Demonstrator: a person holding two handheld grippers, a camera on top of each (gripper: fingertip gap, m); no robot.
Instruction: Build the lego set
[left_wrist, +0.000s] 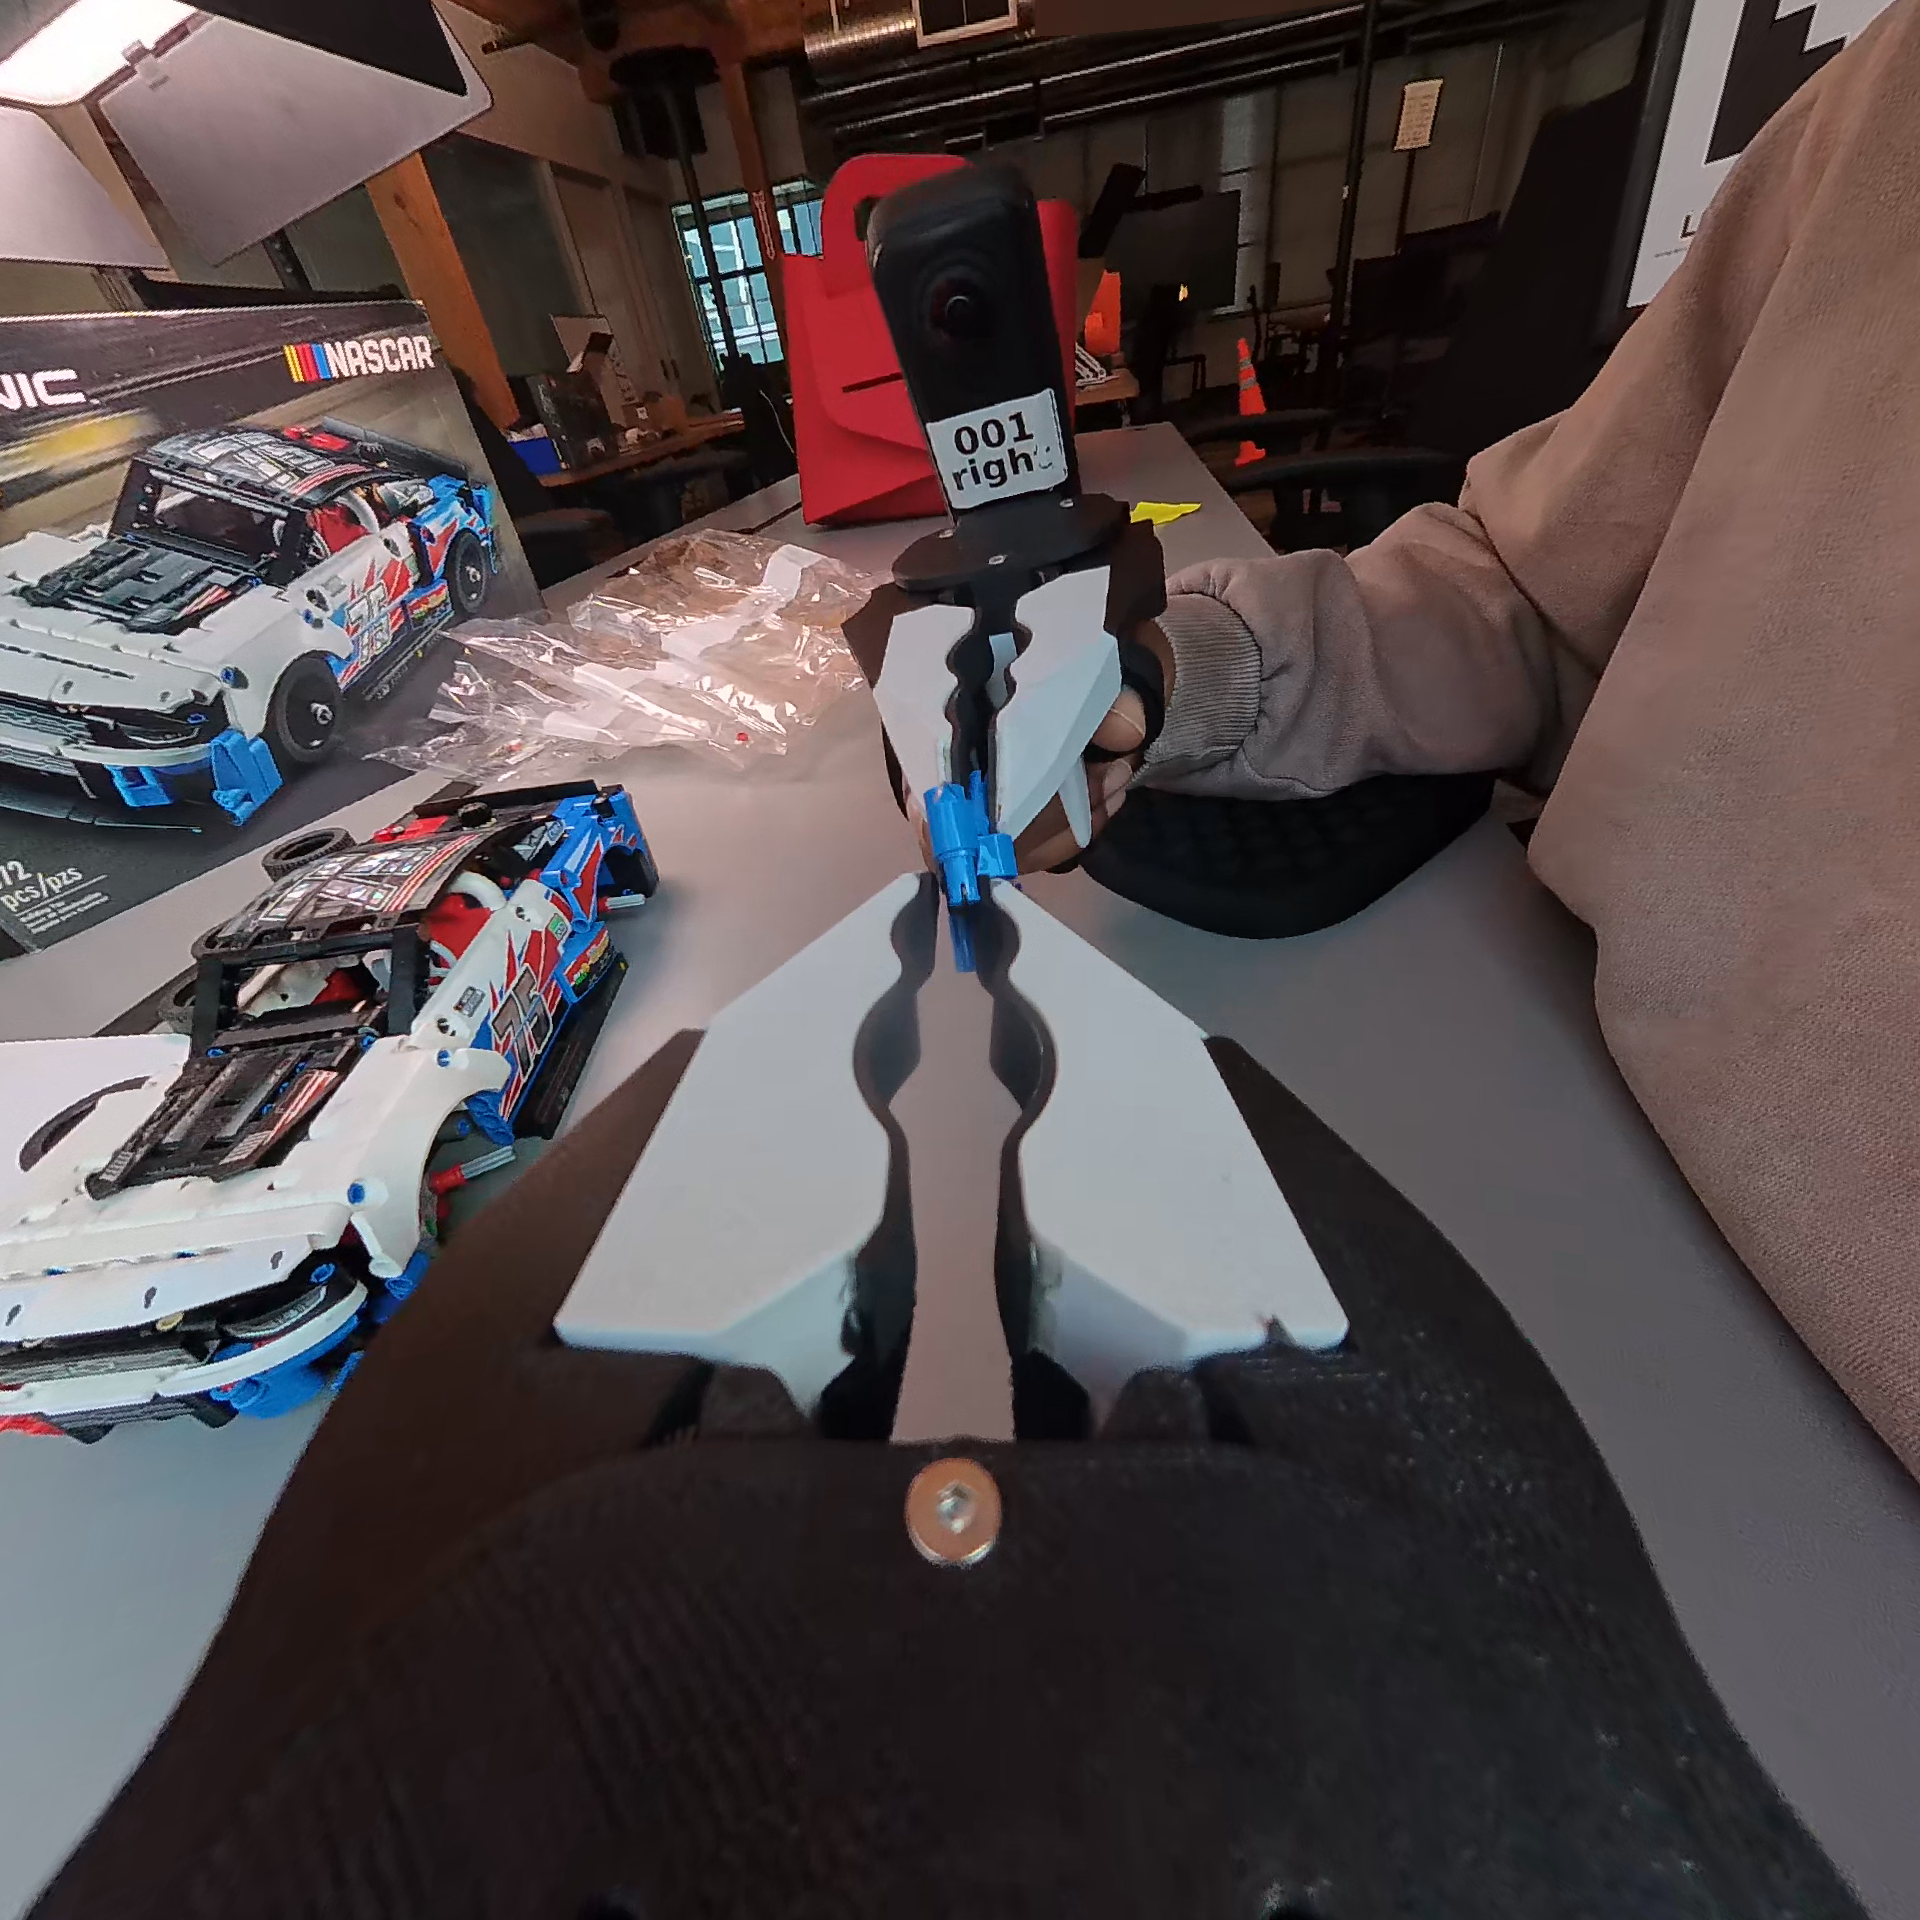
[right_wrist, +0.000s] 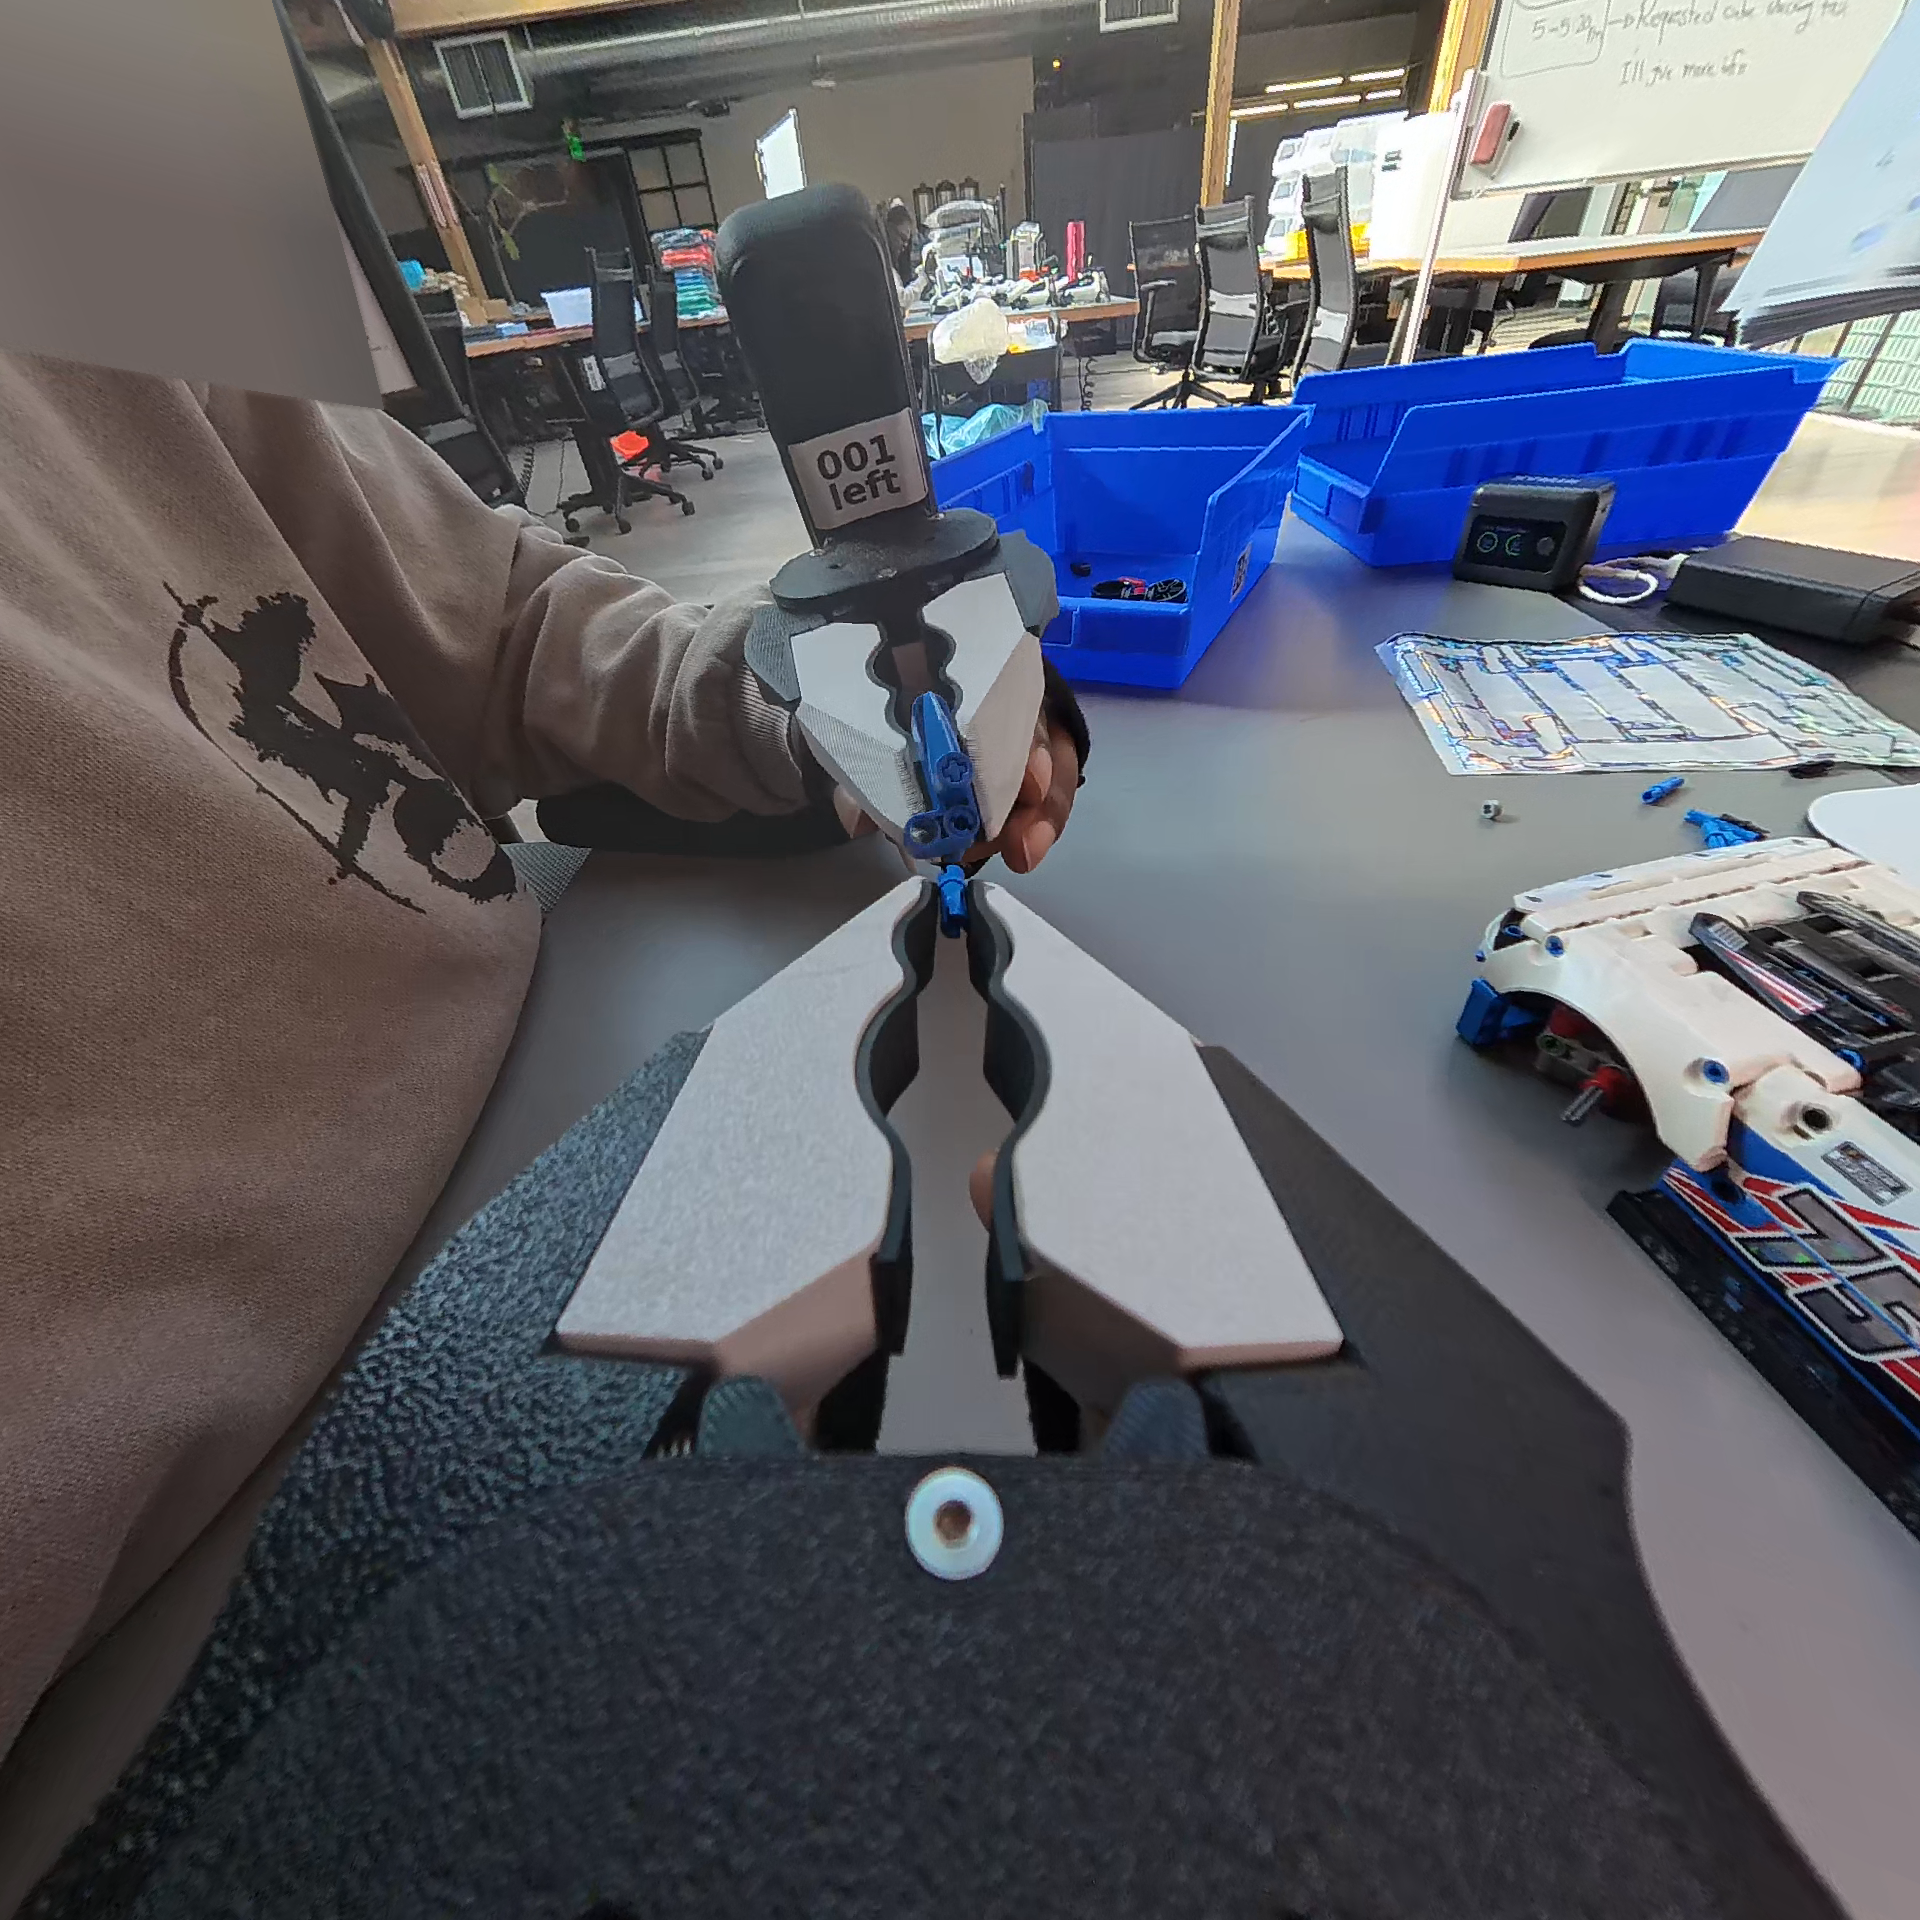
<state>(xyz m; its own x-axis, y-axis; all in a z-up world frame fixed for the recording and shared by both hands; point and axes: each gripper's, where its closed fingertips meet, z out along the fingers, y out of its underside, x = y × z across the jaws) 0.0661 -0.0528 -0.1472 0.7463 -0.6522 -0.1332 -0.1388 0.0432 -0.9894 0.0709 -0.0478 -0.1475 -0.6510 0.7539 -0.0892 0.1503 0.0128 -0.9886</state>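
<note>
A: Why are both sets of tongs raised and pointed tip to tip above the table (left_wrist: 790, 831)?

B: My guess is a mid-air join. The left tongs (left_wrist: 961, 914) are clenched on a blue beam (left_wrist: 964, 940), the right tongs (right_wrist: 953, 906) grasp a small blue pin (right_wrist: 953, 902), and the two pieces meet nose to nose. Holding each at the very tips leaves the mating ends free.

A: And the car?

B: The lego car (left_wrist: 312, 1081) sits on the table, well apart to the person's left, untouched, probably waiting for this sub-part.

A: What does each view add?

B: The left wrist view shows the set box (left_wrist: 208, 582), empty plastic bags (left_wrist: 644, 665) and the car's whole side. The right wrist view shows the beam's holed end face, the blue bins (right_wrist: 1164, 540), a sticker sheet (right_wrist: 1631, 701) and loose blue pieces (right_wrist: 1720, 826) near the car's front.
</note>
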